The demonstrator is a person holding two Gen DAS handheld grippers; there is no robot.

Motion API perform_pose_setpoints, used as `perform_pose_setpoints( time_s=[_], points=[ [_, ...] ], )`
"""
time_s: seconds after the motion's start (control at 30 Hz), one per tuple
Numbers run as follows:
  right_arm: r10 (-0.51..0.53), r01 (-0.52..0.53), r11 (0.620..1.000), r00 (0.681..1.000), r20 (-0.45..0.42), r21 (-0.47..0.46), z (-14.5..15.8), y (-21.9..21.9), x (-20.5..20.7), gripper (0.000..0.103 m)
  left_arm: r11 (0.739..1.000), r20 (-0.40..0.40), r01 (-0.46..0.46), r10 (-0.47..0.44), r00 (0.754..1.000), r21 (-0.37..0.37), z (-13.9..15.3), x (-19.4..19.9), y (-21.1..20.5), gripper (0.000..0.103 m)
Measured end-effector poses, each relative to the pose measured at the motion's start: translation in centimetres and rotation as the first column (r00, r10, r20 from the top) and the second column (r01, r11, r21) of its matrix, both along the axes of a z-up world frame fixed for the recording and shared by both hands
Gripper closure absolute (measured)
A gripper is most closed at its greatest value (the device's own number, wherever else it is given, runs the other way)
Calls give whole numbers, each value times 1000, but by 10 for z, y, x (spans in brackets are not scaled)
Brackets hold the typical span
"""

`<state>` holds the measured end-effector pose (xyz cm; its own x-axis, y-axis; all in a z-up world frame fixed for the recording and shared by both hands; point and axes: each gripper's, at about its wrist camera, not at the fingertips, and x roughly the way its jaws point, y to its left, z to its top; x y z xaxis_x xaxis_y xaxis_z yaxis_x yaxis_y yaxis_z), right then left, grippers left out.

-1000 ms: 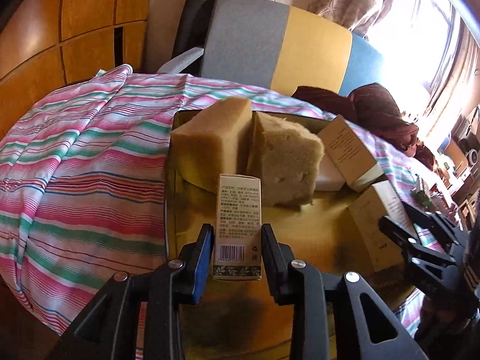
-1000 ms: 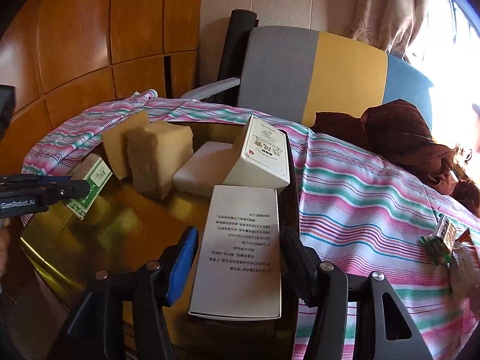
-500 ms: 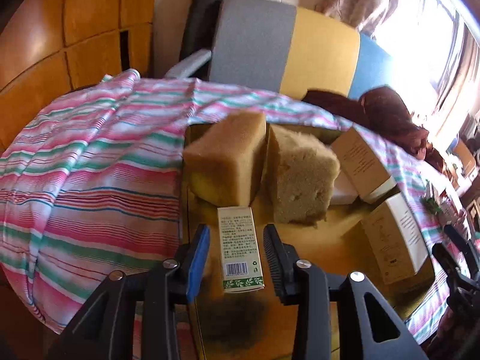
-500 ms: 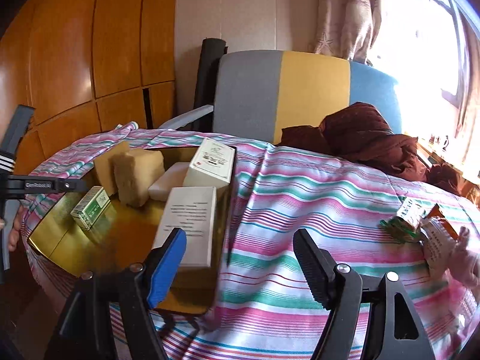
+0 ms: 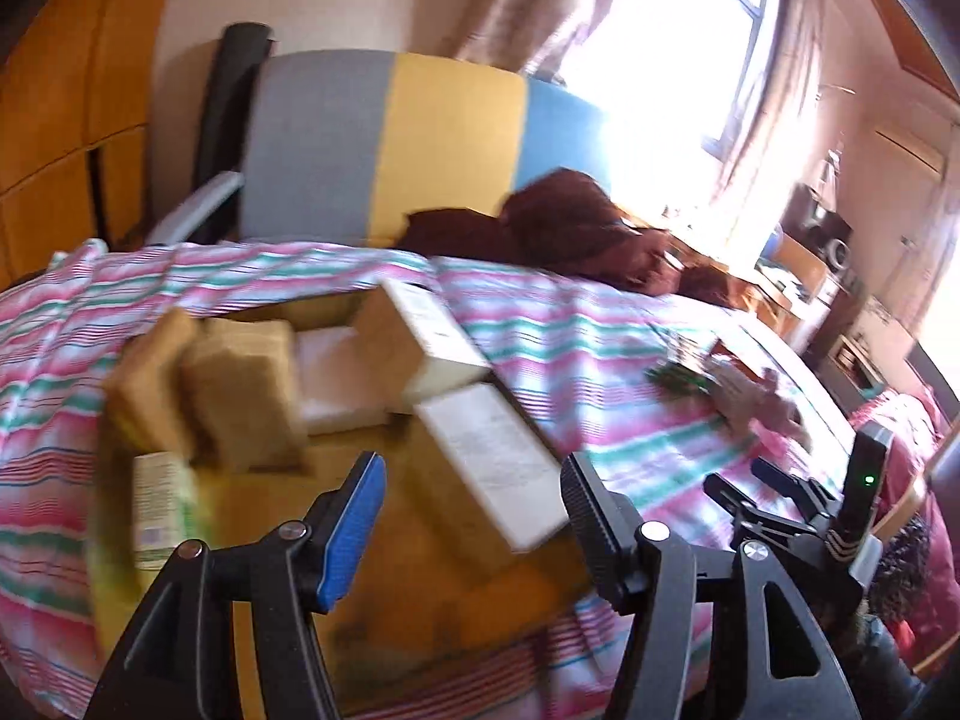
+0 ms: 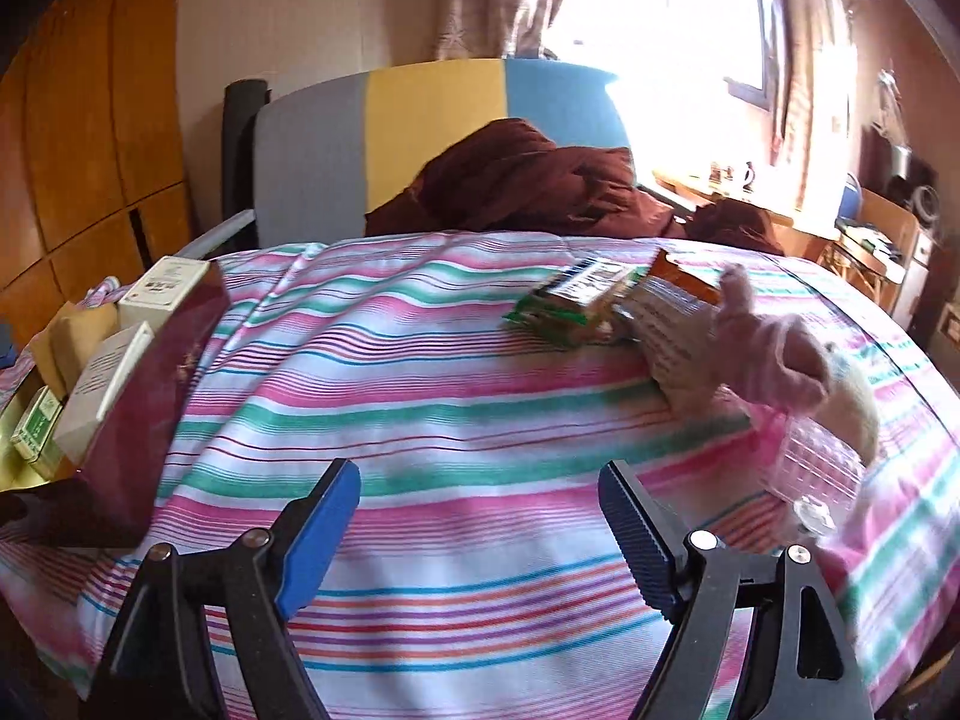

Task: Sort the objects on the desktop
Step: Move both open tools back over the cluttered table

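**Both grippers open and empty over striped cloth**

Left gripper: jaws spread wide, nothing between them, above the near edge of a gold tray. On the tray, in the left wrist view: two tan sponges at 10 o'clock, a white block behind them, a tilted white box at 12, a long white box lying just ahead of the jaws, a small green box at 9. All blurred. Right gripper visible at 3 o'clock, also open.

Right gripper: jaws wide apart, holding nothing, over bare striped cloth. Only in the right wrist view, clearly: green snack packets and an orange packet at 1 o'clock, a pink glove beside them, a clear plastic piece at 3. Tray pushed to the frame's 9 o'clock edge, boxes seen from the side, well apart from the packets. Dark red garment at 12, against a grey, yellow and blue chair back.
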<state>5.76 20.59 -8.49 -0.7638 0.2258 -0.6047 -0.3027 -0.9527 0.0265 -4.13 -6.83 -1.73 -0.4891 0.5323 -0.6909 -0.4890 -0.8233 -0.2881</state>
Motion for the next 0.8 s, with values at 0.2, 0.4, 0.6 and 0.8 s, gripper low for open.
perform_pose_setpoints(
  time_s=[0.2,0.4,0.6,0.8],
  points=[
    [-127,126,992,992,-22,-28,-9,47,37,18,985,41,171,-172,984,40,5,13,74,41],
    [-134,133,991,990,-55,-10,-10,63,56,17,935,170,343,-354,920,89,4,14,164,41],
    [-122,127,991,987,-106,47,-9,70,78,12,870,301,454,-492,817,191,-2,12,251,40],
    [-161,165,986,980,-118,29,-16,85,86,11,856,420,453,-518,745,251,-22,5,316,23]
  ],
)
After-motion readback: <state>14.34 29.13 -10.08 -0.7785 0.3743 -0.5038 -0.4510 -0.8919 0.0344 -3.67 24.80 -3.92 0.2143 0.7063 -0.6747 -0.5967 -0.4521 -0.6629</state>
